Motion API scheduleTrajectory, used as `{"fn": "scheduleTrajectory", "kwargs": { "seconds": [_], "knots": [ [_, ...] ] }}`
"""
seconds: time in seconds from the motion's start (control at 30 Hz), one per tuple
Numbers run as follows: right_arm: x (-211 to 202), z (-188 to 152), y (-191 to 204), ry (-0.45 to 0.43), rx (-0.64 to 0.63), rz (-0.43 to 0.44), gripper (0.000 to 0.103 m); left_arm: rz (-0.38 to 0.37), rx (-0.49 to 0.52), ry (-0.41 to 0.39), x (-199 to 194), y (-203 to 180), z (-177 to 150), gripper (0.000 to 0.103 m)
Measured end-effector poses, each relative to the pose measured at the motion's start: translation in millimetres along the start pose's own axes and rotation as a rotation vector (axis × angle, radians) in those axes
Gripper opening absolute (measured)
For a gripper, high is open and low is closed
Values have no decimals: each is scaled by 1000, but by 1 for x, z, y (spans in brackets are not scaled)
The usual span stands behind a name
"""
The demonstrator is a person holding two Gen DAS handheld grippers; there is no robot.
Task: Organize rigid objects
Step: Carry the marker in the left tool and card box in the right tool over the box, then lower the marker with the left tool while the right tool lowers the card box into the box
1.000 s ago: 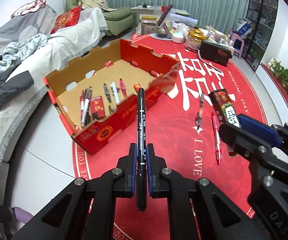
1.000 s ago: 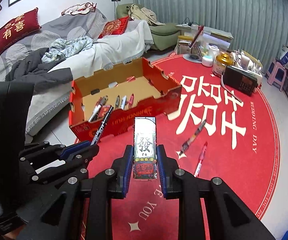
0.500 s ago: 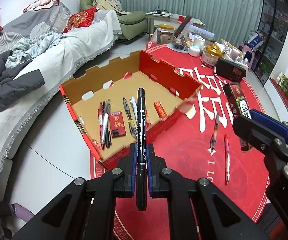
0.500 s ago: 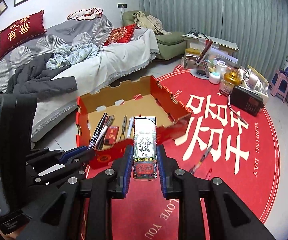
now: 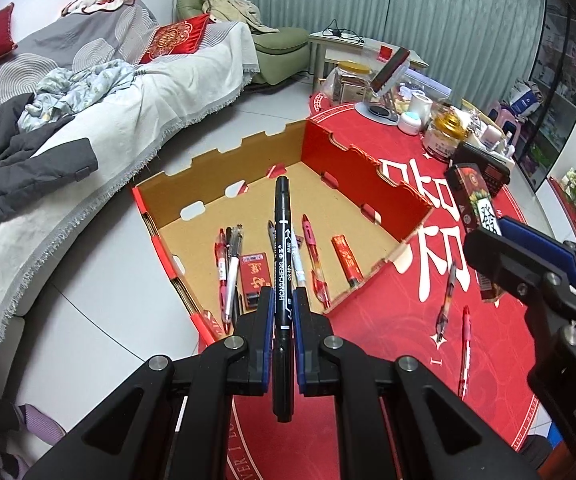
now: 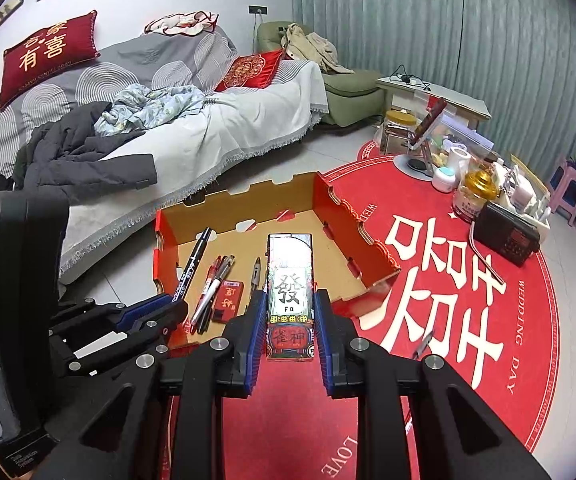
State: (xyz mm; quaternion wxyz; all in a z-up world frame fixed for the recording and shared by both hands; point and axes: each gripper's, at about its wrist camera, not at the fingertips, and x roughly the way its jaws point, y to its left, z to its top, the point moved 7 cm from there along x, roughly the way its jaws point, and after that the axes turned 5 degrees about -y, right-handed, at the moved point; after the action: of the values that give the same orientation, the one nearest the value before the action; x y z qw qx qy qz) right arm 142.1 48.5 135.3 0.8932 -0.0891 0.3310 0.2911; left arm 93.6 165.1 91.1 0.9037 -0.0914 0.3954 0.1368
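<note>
My left gripper (image 5: 280, 300) is shut on a black marker (image 5: 282, 248) and holds it above the near side of a red-and-brown cardboard tray (image 5: 363, 168). The tray holds several pens (image 5: 230, 264) and small red boxes (image 5: 252, 276). My right gripper (image 6: 290, 300) is shut on a long printed box (image 6: 290, 280) with Chinese characters, held above the tray's (image 6: 363, 240) near edge. The left gripper with the marker (image 6: 192, 268) shows at the left of the right wrist view; the right gripper with the box (image 5: 475, 208) shows at the right of the left wrist view.
Two pens (image 5: 447, 300) lie on the round red mat (image 5: 407, 320) right of the tray. Jars, a black radio (image 6: 505, 232) and other items crowd the mat's far side. A sofa (image 6: 168, 120) with clothes stands at the left.
Both grippers have risen and moved toward the tray, so its inside now lies under them. The marker and the box stay gripped.
</note>
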Motion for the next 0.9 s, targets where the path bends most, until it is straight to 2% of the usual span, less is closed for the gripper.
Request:
{"fn": "scheduleTrajectory", "kwargs": {
  "seconds": [0.3,0.63,0.9],
  "knots": [
    [29,11,9,34,-24,10,25,11,-15,28,22,12,14,9],
    [63,9,12,88,-31,13,25,18,-43,110,57,25,6,9],
    [86,8,8,116,-29,16,25,27,-41,129,72,29,7,9]
  ]
}}
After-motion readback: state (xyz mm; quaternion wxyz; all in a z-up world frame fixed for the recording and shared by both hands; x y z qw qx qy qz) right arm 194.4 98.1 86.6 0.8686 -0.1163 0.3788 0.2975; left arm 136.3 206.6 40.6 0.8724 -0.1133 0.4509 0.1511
